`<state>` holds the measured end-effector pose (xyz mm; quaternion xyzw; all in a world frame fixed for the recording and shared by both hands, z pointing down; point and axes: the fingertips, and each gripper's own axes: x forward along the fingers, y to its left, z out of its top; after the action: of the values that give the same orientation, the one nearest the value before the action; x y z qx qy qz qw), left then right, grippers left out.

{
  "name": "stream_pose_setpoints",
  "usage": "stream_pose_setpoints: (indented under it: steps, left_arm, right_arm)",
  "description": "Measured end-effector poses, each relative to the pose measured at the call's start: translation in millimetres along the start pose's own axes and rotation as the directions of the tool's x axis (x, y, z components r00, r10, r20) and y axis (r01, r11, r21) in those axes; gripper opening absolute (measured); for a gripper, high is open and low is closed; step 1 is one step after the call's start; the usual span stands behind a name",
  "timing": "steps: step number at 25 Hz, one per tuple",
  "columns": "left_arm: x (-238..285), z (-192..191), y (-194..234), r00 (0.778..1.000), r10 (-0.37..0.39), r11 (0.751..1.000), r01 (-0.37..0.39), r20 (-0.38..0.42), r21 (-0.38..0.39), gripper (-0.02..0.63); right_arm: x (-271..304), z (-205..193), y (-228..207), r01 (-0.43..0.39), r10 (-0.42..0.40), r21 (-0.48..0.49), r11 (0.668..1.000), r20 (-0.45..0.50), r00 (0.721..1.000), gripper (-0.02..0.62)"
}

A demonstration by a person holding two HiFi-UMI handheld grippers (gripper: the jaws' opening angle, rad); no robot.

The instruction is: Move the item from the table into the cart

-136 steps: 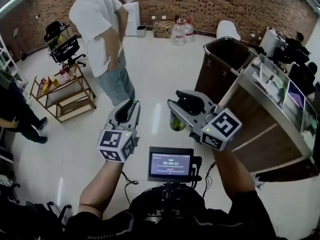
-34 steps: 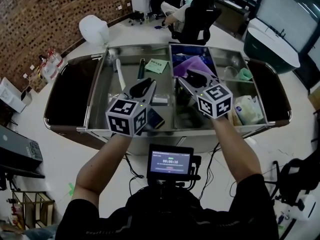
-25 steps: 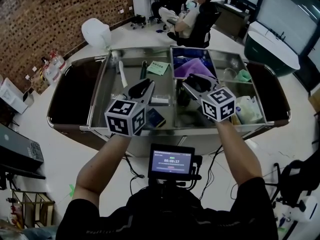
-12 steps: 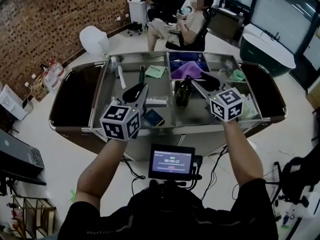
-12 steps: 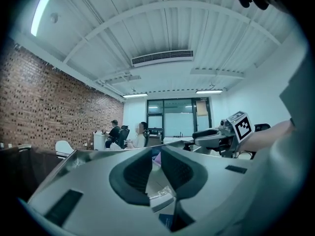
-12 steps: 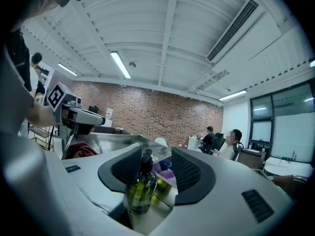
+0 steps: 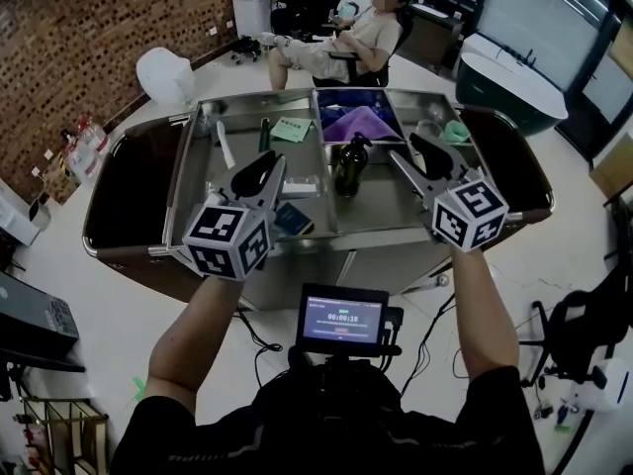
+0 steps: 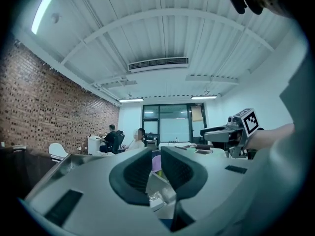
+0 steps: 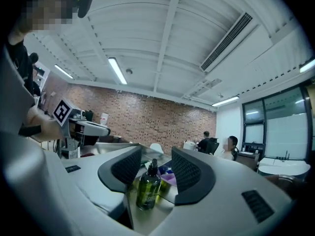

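Note:
A dark green pump bottle (image 7: 348, 166) stands upright in the middle of the steel cart (image 7: 386, 194), beside the divider between two compartments. My right gripper (image 7: 417, 150) is open and empty, off to the bottle's right and clear of it. In the right gripper view the bottle (image 9: 148, 186) shows through the gap between the jaws of that gripper (image 9: 156, 168), farther out on the steel floor. My left gripper (image 7: 259, 166) hovers over the cart's left compartment, its jaws a narrow gap apart with nothing in them; the left gripper view shows the same gripper (image 8: 156, 166).
The cart also holds a purple cloth (image 7: 354, 124), a green card (image 7: 292, 129), a white tube (image 7: 226, 144), a white box (image 7: 302, 186), a blue booklet (image 7: 293, 220) and a teal item (image 7: 455, 132). Dark bins (image 7: 124, 191) flank it. A person (image 7: 341, 47) sits beyond.
Both grippers have drawn back from the cart and risen. The right one has slid off to the right of the bottle, which stays standing in the cart.

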<state>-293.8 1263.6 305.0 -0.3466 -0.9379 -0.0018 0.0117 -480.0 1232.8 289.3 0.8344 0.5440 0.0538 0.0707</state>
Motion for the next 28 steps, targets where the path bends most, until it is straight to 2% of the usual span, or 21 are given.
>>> stream_pose_setpoints:
  steps: [2,6,10,12,14,18,20,22,28]
  left_arm:
    - [-8,-3,-22,1.000,0.021,1.000,-0.021,0.002,0.008,0.043]
    - [-25,-10,-71,0.996,0.088,0.996,-0.088,-0.008,0.007,0.043]
    - [-41,-19,-125,0.993,0.115,0.993,-0.115,-0.027,-0.016,0.042]
    - [-50,-24,-147,0.991,0.132,0.991,-0.133,-0.031,-0.023,0.035]
    - [-57,-27,-162,0.988,0.151,0.988,-0.152,-0.030,-0.034,0.027]
    - [-79,-33,-190,0.985,0.168,0.985,-0.169,-0.038,-0.033,0.015]
    - [-94,-38,-201,0.984,0.170,0.985,-0.172,-0.045,-0.032,0.009]
    - [-108,-43,-205,0.982,0.182,0.982,-0.184,-0.040,-0.040,0.008]
    - [-148,-50,-206,0.981,0.195,0.979,-0.194,0.007,-0.062,0.000]
  right_arm:
    - [-32,1,2,0.004,-0.005,0.026,1.000,0.025,1.000,0.178]
    - [-99,1,0,0.008,-0.009,0.012,1.000,0.063,0.998,0.178]
    - [-152,-7,6,-0.053,0.053,0.014,0.998,0.042,0.998,0.176]
    - [-172,-13,8,-0.076,0.076,-0.018,0.997,0.026,0.997,0.165]
    - [-186,-15,10,-0.089,0.090,-0.024,0.996,0.034,0.995,0.126]
    - [-209,-22,26,-0.111,0.111,-0.015,0.994,0.028,0.993,0.126]
    - [-219,-22,38,-0.112,0.110,0.031,0.993,0.042,0.993,0.125]
    - [-228,-23,48,-0.089,0.085,0.081,0.993,0.062,0.995,0.029]
    - [-256,-35,68,-0.021,0.004,0.203,0.979,0.084,0.996,0.028]
